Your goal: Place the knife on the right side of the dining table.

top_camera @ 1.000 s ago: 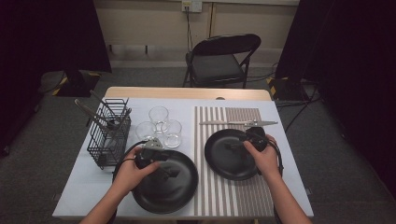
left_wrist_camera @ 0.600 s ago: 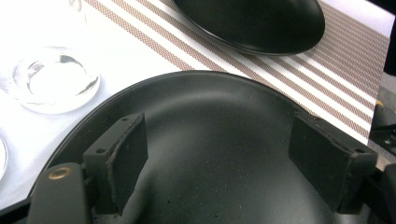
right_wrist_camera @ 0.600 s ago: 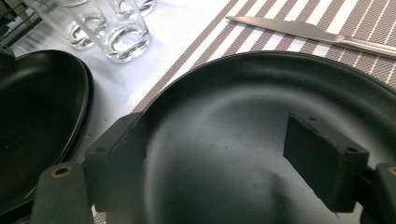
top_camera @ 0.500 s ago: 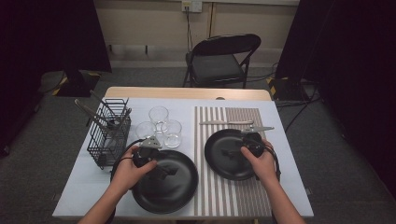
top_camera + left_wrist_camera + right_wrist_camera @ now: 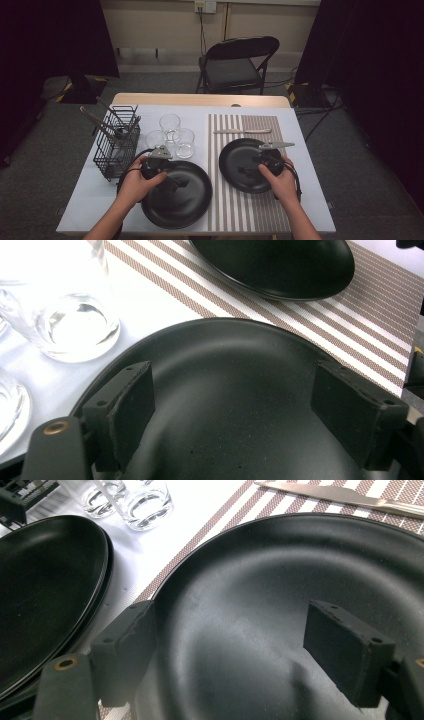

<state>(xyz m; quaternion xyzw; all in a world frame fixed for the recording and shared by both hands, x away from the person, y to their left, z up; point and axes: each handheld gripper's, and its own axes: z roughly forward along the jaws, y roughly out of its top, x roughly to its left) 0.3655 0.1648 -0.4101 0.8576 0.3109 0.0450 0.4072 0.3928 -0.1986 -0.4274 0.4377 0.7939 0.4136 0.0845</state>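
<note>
A large black plate [image 5: 185,205] lies on the white table near the front edge. My left gripper [image 5: 174,181] hovers over its near-left part, open, with nothing between its pads; in the left gripper view [image 5: 235,375] the plate [image 5: 225,440] spreads under the jaws. A second black plate [image 5: 239,155] rests on the striped placemat [image 5: 225,210]. My right gripper [image 5: 247,171] hangs open over it, pointing left. In the right gripper view [image 5: 231,611] this plate [image 5: 280,555] lies below the empty jaws.
Three clear glasses [image 5: 170,122] stand behind the left plate. A black wire basket [image 5: 117,145] with utensils sits at the left. A table knife [image 5: 242,131] lies on the placemat behind the right plate. A folding chair [image 5: 235,65] stands beyond the table.
The right gripper has drawn back toward the person over its plate. The left gripper has shifted slightly left over the large plate. Both stay open.
</note>
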